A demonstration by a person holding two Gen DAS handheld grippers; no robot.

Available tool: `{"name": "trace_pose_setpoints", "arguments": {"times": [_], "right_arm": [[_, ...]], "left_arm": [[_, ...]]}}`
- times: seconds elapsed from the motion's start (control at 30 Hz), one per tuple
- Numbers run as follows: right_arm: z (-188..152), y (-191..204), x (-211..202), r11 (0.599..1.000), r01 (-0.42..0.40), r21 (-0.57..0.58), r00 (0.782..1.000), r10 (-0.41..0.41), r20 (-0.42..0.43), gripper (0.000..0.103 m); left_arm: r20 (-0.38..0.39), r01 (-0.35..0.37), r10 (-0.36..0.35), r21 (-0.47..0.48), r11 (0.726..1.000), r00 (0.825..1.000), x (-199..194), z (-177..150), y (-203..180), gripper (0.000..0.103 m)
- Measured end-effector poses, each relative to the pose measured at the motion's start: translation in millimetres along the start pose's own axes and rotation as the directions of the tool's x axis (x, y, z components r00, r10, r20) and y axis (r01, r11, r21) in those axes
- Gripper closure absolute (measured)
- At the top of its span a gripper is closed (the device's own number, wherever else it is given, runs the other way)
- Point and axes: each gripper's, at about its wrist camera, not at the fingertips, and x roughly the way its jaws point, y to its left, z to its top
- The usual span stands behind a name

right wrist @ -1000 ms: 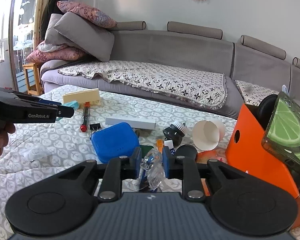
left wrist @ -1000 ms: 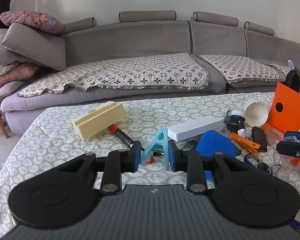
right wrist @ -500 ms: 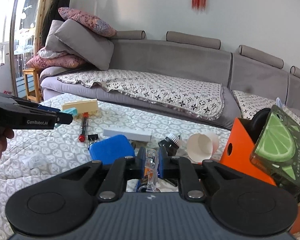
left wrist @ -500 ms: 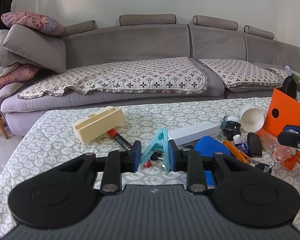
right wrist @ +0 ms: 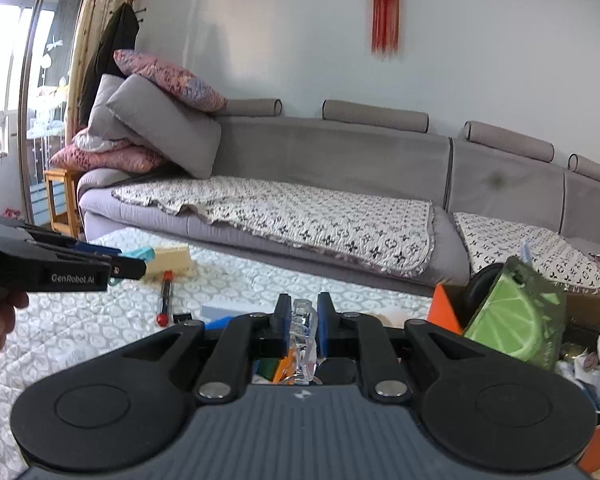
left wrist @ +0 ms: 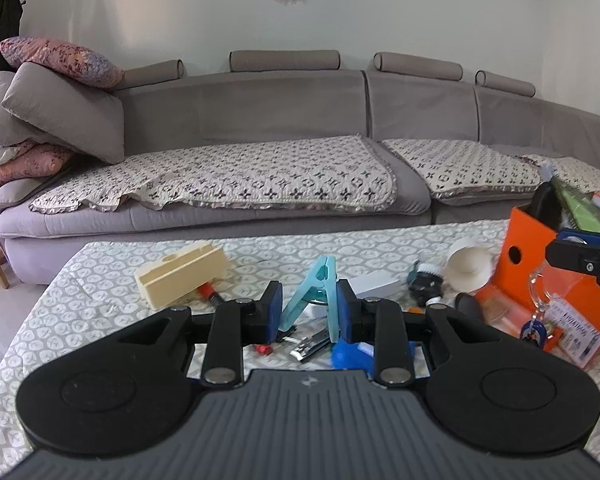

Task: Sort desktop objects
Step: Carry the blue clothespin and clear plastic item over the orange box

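Note:
My left gripper (left wrist: 306, 308) is shut on a light blue clothes peg (left wrist: 316, 292) and holds it above the patterned table; it also shows in the right wrist view (right wrist: 128, 266). My right gripper (right wrist: 303, 316) is shut on a clear plastic clip (right wrist: 303, 328) with a key ring hanging below it (left wrist: 538, 304), raised beside the orange organiser box (left wrist: 540, 264). The box (right wrist: 444, 308) holds a green lime-print case (right wrist: 512, 320) and a black round item.
On the table lie a cream block (left wrist: 180, 276), a red marker (right wrist: 165, 296), a white box (left wrist: 374, 284), a blue case (left wrist: 348, 356), a brush (left wrist: 424, 276), a paper cup (left wrist: 470, 264) and nail clippers (left wrist: 310, 346). A grey sofa (left wrist: 260, 140) stands behind.
Both grippers have risen with their loads. The right gripper lifted the clear clip with its keys off the table, toward the orange box.

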Motion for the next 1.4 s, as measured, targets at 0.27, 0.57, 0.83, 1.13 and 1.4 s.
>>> {"name": "trace_pose_setpoints", "arguments": {"times": [0.27,0.57,0.83,1.13,1.4], "right_arm": [[10,-11,-13,1.0,0.005,0.029,0.999,-0.006,0.051,0.091],[16,-19,-25,0.999,0.025,0.049,0.997,-0.029,0.073,0.091],[18,-36,-34,0.995,0.036,0.098,0.995,-0.045,0.087,0.091],[20,-56,-49,0.987,0.061,0.146,0.99,-0.079,0.119,0.091],[17,-84,-58,0.977,0.088,0.197,0.984,-0.116,0.135,0.091]], "left_arm": [[0.025,0.036,-0.036,0.006,0.999,0.999,-5,5,-13,0.075],[0.027,0.04,-0.04,0.005,0.999,0.999,-12,11,-31,0.074],[0.03,-0.002,0.001,0.026,1.0,1.0,-27,16,-54,0.074],[0.014,0.011,-0.011,-0.003,1.0,1.0,-27,20,-74,0.074],[0.023,0.0,0.0,0.009,1.0,1.0,-30,30,-100,0.074]]}}
